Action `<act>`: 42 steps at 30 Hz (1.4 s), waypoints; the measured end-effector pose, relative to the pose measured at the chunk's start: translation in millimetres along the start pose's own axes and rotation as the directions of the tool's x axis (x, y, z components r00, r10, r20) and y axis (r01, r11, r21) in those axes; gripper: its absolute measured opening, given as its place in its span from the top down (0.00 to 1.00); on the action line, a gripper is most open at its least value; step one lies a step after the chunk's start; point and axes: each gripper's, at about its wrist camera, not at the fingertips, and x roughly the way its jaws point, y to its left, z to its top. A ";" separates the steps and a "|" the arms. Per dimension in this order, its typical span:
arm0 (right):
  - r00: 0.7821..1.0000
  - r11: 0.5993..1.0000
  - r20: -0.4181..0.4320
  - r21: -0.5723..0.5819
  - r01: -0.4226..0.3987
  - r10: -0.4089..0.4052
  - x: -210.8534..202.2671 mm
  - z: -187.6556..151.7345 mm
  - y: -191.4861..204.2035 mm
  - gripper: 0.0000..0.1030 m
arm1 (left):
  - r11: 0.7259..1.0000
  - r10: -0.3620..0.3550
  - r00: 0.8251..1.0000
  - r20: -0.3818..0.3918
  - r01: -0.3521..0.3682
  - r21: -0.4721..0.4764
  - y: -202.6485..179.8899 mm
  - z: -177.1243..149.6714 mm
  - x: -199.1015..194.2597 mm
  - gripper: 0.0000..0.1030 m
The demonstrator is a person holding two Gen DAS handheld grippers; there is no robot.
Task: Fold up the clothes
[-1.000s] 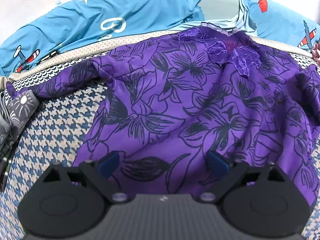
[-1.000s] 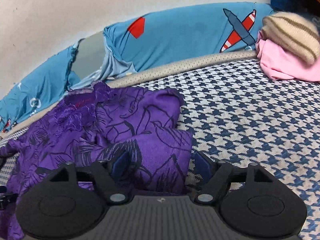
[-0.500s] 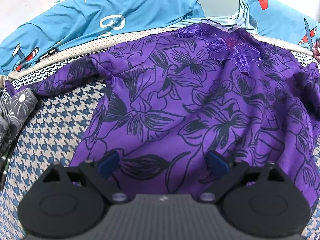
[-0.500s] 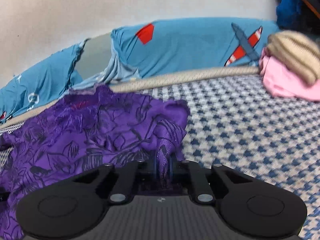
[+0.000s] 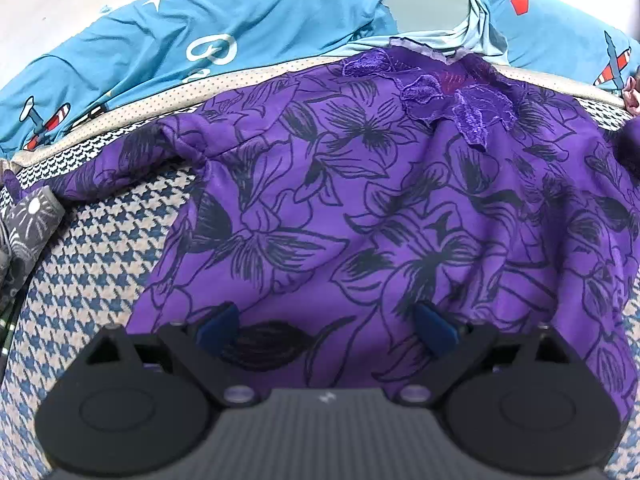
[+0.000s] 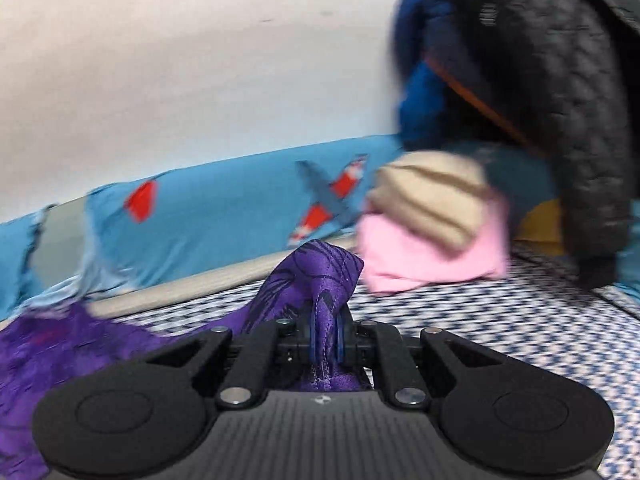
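The purple top lay spread on the houndstooth bed, its lace neckline at the far edge, against the blue sheet that ran along the wall. Its long axis ran from that far edge toward the near edge, where the hem sat under the left gripper. One sleeve stretched out flat toward the bed's left edge.

The left gripper hung over the hem with its jaws spread wide and nothing between them; cloth showed in the gap, but the pads looked clear of it, though contact could not be ruled out.

The right gripper was clenched on a bunched fold of the top, which stood up between the jaws above the bed. This was the garment's right side, most likely the other sleeve or the side seam; motion blur left that unsettled. From the pinch the cloth trailed down and left to the body. Beyond it, toward the far right corner, sat a pink and beige pile and a dark quilted jacket, both apart from the top.

The next move seemed to turn on this: the body lay to the left of the held fold, so the right side would have to travel leftward across the long axis, toward the middle. The right gripper was the nearer and already had the cloth; the left was placed to pin or take the hem.
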 end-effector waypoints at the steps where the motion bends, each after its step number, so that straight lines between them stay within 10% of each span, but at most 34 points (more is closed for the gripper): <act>1: 0.999 0.999 0.005 -0.005 0.036 -0.036 1.4 0.8 -5.4 0.90 | 1.000 0.000 1.000 0.002 0.000 0.001 -1.6 0.6 -0.1 0.08; 15: 0.886 0.879 -0.075 0.109 0.464 -0.458 23.2 3.2 -74.2 0.89 | 1.000 0.000 1.000 0.014 0.000 0.016 -11.7 2.8 0.1 0.07; 29: 0.976 0.982 -0.112 0.007 0.186 -0.184 13.9 -9.3 -14.7 0.79 | 1.000 0.005 0.997 0.081 -0.004 -0.005 4.1 5.1 -14.8 0.06; 42: 0.976 0.992 -0.207 -0.089 -0.085 0.065 -8.7 -31.2 37.8 0.78 | 0.998 -0.065 0.988 0.140 0.067 -0.014 17.8 -15.7 -48.0 0.05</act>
